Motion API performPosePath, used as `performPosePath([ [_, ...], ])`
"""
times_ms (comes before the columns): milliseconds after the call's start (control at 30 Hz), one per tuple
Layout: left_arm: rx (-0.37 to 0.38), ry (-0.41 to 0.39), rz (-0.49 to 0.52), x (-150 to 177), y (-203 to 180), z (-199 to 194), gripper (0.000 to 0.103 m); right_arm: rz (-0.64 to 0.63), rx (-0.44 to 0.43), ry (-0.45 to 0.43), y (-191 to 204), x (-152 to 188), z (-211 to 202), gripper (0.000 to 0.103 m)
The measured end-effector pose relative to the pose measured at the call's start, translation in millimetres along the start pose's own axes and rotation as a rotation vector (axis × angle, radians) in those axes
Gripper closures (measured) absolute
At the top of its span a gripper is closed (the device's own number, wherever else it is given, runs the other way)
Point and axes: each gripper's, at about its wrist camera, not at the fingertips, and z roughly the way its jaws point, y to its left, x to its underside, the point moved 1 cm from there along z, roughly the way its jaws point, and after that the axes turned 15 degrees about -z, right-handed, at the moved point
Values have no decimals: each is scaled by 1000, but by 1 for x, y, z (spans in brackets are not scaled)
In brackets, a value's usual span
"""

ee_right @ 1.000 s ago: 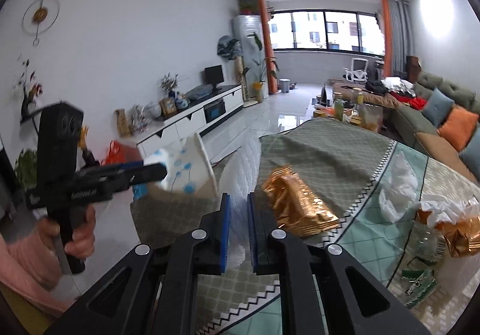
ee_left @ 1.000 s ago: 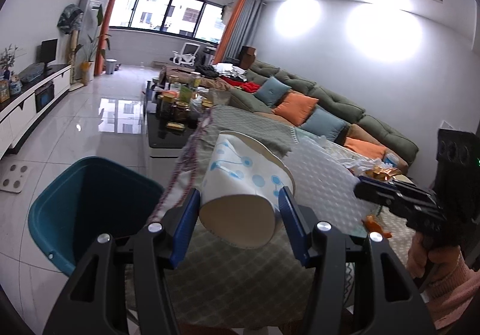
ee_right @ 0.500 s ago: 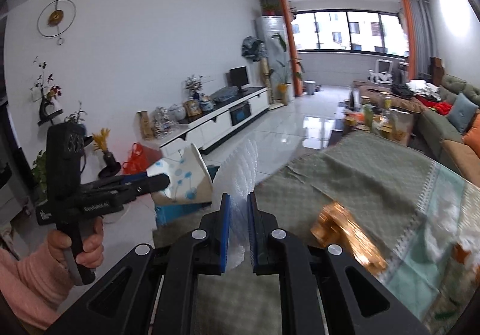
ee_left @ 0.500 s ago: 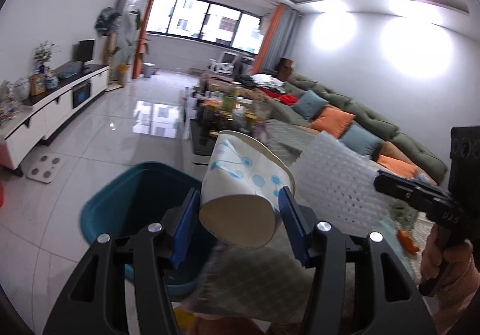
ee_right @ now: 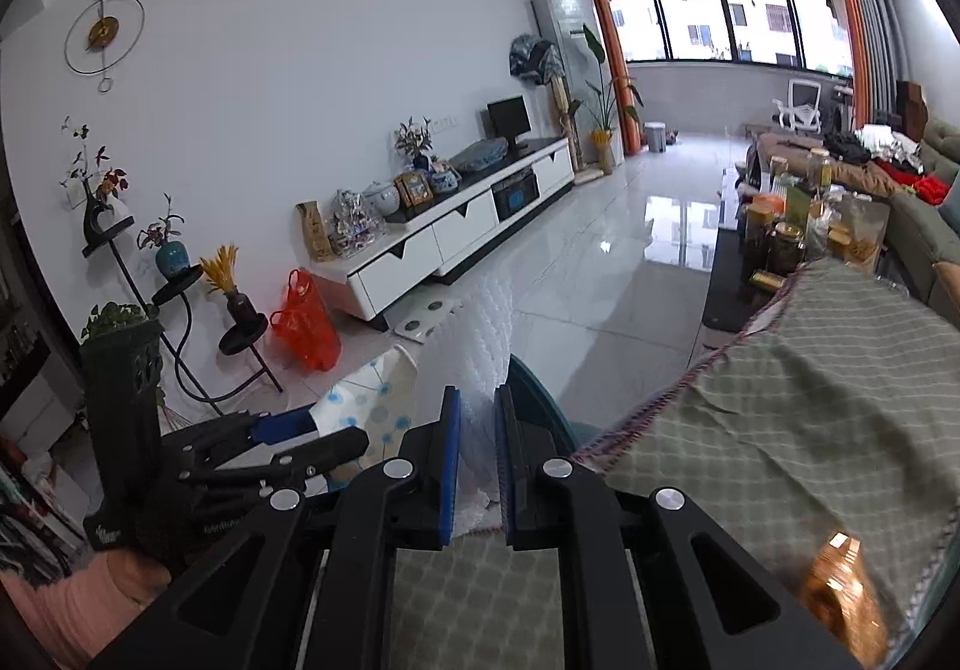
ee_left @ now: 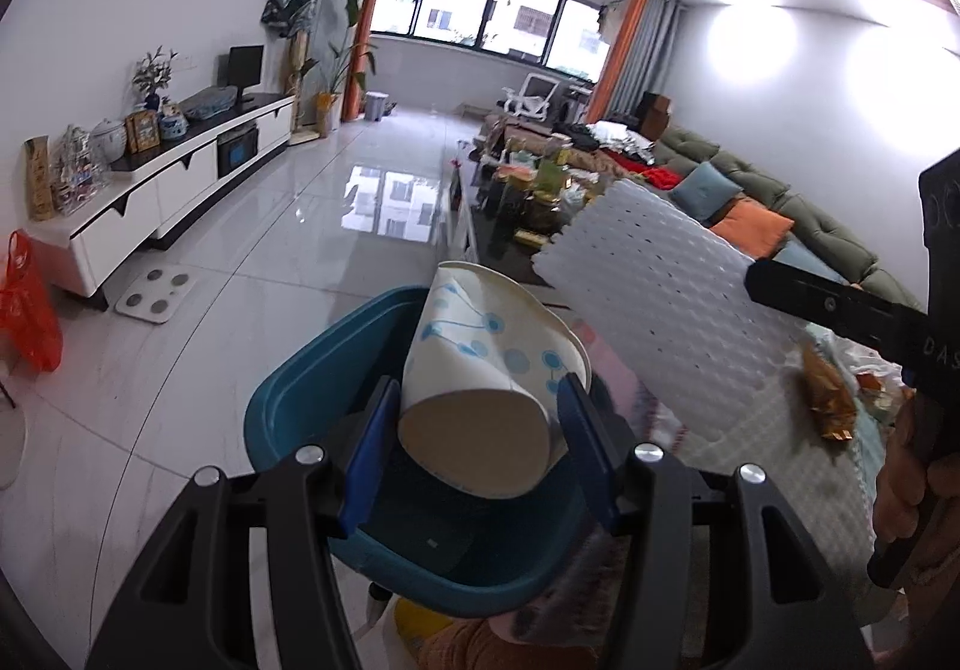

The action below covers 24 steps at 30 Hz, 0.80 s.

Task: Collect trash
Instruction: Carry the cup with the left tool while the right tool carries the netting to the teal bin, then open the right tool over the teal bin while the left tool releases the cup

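Observation:
My left gripper (ee_left: 477, 400) is shut on a white paper cup (ee_left: 486, 370) with blue dots, held tilted above the blue trash bin (ee_left: 300, 406) on the floor. My right gripper (ee_right: 477, 418) is shut on a white sheet of bubble wrap (ee_right: 474, 334), which stands up between its blue pads. In the left wrist view that bubble wrap (ee_left: 672, 322) hangs to the right of the cup, over the bin's far right edge. In the right wrist view the cup (ee_right: 372, 400) and the left gripper (ee_right: 300, 436) show at lower left, and the bin's rim (ee_right: 540, 394) shows just past my pads.
A table under a green checked cloth (ee_right: 810, 400) lies to the right, with a gold wrapper (ee_left: 828, 400) on it. A low table crowded with jars (ee_right: 786, 226), a sofa (ee_left: 780, 208), a white TV cabinet (ee_right: 450, 238), a scale (ee_left: 156, 298) and a red bag (ee_right: 306, 322) surround the tiled floor.
Both grippers have swung left off the table toward the blue bin. The cup is now above the bin's opening, and the bubble wrap has come off the table edge beside it.

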Motion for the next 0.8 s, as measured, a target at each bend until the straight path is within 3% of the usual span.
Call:
performPosePath([
  [267, -53, 59, -29, 1, 11, 26, 47, 50, -21, 90, -3, 4, 42, 89],
  [467, -73, 89, -62, 3, 20, 38, 42, 81, -23, 126, -3, 7, 56, 78],
  [633, -75, 50, -65, 0, 22, 30, 42, 97, -20, 106, -6, 7, 44, 70],
  [800, -42, -7, -27, -3, 5, 9, 40, 85, -26, 65, -9, 7, 20, 70],
])
